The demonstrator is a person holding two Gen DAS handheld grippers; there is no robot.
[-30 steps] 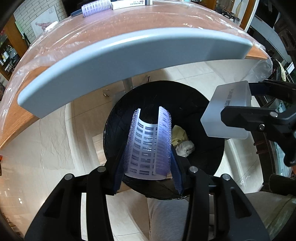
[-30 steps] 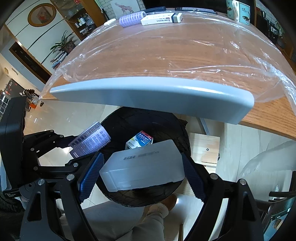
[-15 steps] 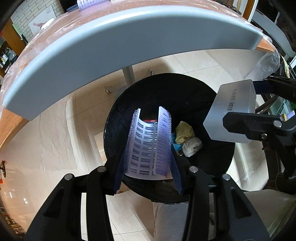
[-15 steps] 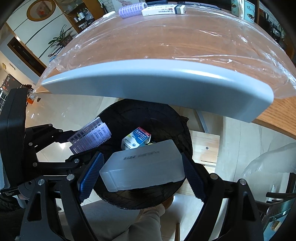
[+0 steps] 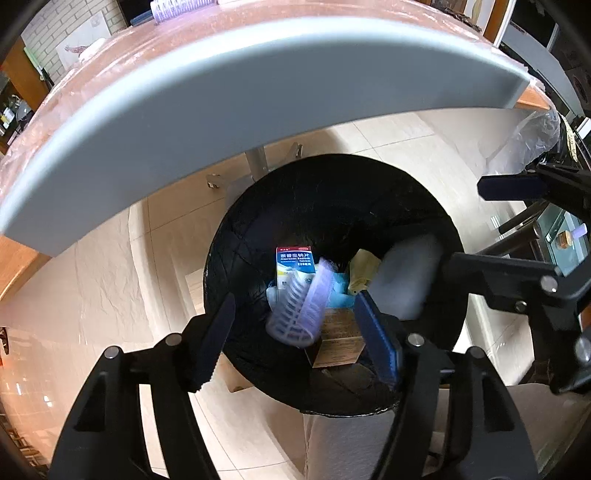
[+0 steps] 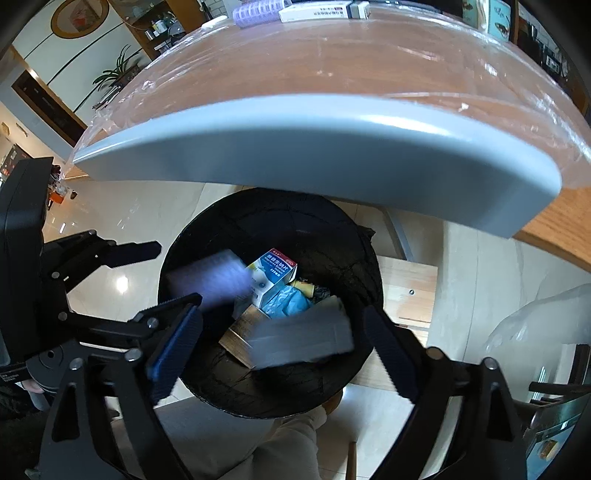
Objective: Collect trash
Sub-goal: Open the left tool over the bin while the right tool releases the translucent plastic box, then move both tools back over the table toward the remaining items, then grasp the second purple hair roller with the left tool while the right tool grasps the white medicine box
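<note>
My left gripper point(image 5: 295, 332) hangs over the round black bin point(image 5: 258, 229), its jaws just spread and nothing pressed between the ribbed blue pads; the lilac hair roller point(image 5: 299, 310), a ridged plastic cylinder with slotted ribs, shows blurred between them against the rubbish inside the bin, clear of both pads. My right gripper point(image 6: 284, 350) points down beside it, its jaws just widened too, and the frosted translucent plastic box point(image 6: 301, 341), a flat rectangular shape, is smeared with blur over the bin's mouth, free of either pad. Inside the bin, lined with crinkled black film, lie a blue-and-white medicine carton point(image 6: 271, 275), a crumpled blue scrap point(image 6: 286, 301), a yellow wad point(image 5: 360, 271) and a wood-grained block point(image 5: 338, 343). Above the bin curves the smooth grey edge of the table point(image 6: 332, 147), whose wooden top is covered in wrinkled clear plastic sheeting point(image 6: 369, 62); at its far side rest another lilac roller point(image 6: 258, 13) and a long white box point(image 6: 321, 11). The floor point(image 5: 110, 266) is glossy pale tile, and a potted plant point(image 6: 114, 74) stands by a dark doorway further back. My light trouser leg point(image 6: 280, 450) shows below the bin.
</note>
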